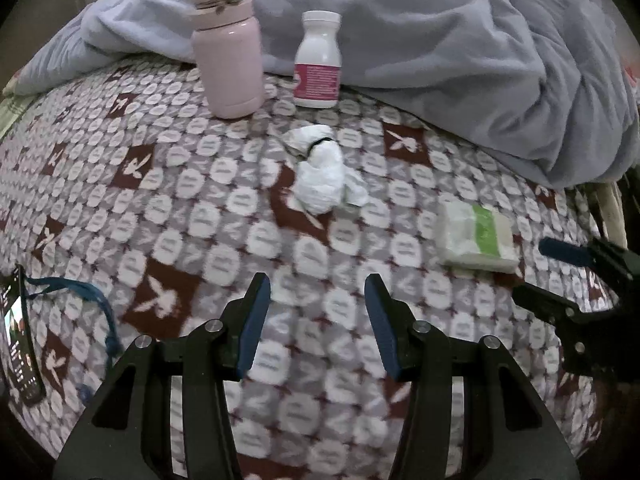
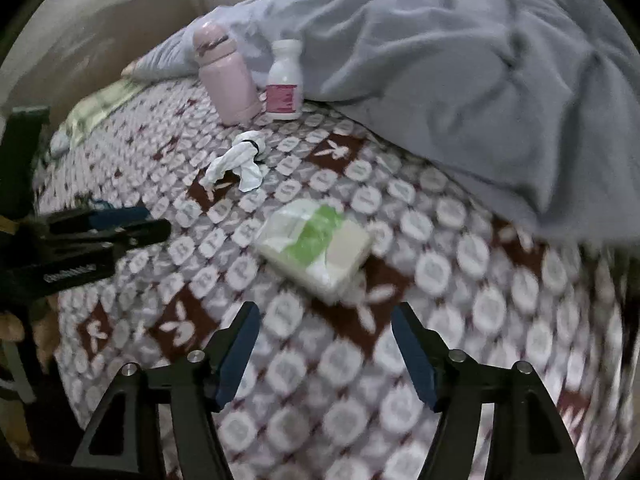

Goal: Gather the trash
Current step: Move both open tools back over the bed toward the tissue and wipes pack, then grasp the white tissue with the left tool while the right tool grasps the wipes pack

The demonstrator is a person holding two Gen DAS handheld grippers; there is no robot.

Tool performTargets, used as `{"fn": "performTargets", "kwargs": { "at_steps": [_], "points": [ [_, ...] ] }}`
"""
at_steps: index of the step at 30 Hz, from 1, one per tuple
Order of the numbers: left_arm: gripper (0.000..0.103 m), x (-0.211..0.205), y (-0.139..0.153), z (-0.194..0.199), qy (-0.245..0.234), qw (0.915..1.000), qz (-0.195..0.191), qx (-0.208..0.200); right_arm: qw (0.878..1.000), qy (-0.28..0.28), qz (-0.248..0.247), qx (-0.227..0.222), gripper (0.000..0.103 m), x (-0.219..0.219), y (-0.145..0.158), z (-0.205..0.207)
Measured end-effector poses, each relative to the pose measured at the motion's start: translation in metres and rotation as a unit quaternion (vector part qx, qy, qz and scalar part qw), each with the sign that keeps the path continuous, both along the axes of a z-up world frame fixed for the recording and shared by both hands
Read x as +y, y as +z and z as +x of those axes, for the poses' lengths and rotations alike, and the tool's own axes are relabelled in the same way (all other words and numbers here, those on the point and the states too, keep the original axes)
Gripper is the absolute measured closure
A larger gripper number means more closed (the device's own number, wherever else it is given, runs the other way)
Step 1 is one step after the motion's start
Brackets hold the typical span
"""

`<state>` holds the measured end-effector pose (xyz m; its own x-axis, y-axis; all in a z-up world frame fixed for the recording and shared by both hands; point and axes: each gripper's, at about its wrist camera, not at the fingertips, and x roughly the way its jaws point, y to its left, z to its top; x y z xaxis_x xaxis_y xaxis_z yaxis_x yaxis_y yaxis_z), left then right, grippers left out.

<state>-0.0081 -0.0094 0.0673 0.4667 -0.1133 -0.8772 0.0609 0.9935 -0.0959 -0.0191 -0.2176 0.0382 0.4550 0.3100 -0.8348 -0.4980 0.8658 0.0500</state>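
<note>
A crumpled white tissue (image 1: 322,172) lies mid-bed on the patterned blanket (image 1: 168,216), apart from everything else and likely the trash to be collected. Behind it, a pink flask (image 1: 228,48) and a white pill bottle (image 1: 318,60) stand upright against the rumpled grey duvet (image 1: 460,48). A tissue pack (image 2: 316,248) lies nearer the bed's edge. The left gripper (image 1: 318,320) and right gripper (image 2: 324,344) hover with jaws spread wide, holding nothing.
</note>
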Motion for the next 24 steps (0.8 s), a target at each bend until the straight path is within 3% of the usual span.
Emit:
{"fn": "performTargets", "kwargs": {
  "at_steps": [3,9,14,18,24],
  "points": [
    [0.056,0.012,0.0,0.008,0.006,0.9998,-0.016,0.009,0.999,0.036,-0.024,-0.003,0.026,0.012,-0.004,0.016],
    [0.056,0.02,0.0,0.022,0.012,0.9991,-0.037,0.013,0.995,0.08,-0.055,-0.004,0.026,0.03,-0.013,0.045],
    [0.056,0.016,0.003,0.035,0.002,0.9988,-0.049,0.01,0.991,0.111,-0.06,0.035,0.026,0.04,-0.03,0.06],
    [0.056,0.011,0.005,0.045,-0.001,0.9986,-0.054,0.0,0.996,0.078,-0.042,0.017,0.045,0.037,-0.027,0.055],
    [0.056,-0.004,-0.002,0.068,0.016,0.9989,-0.042,-0.015,0.999,-0.047,0.001,0.001,0.049,0.006,-0.01,0.031]
  ]
}}
